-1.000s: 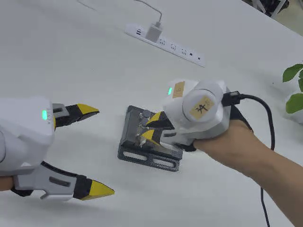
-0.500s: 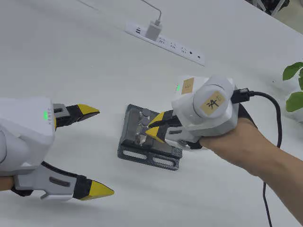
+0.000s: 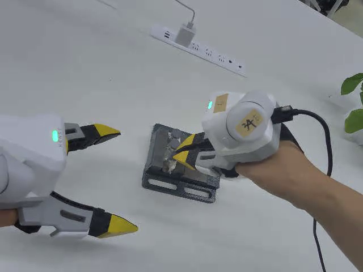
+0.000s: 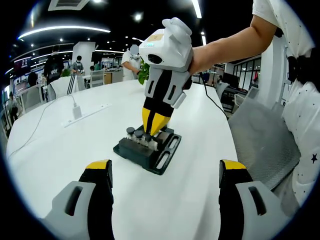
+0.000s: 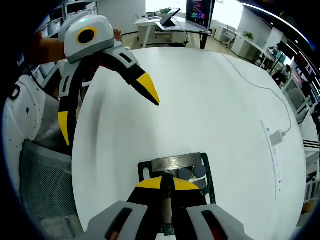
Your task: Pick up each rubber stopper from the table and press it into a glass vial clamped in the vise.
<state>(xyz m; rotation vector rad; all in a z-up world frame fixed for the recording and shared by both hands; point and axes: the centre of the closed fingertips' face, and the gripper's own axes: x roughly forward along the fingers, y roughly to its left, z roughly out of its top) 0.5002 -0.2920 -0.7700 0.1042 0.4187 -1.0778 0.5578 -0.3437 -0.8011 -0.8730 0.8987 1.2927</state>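
Vials (image 4: 139, 135) stand upright in the vise (image 3: 187, 182), in a row along its clamp, with grey stoppers (image 5: 186, 173) on top. My right gripper (image 3: 187, 148) points down onto the row, jaws nearly together; can't tell if a stopper's pinched. Left gripper (image 3: 125, 180) is wide open, empty, well clear.
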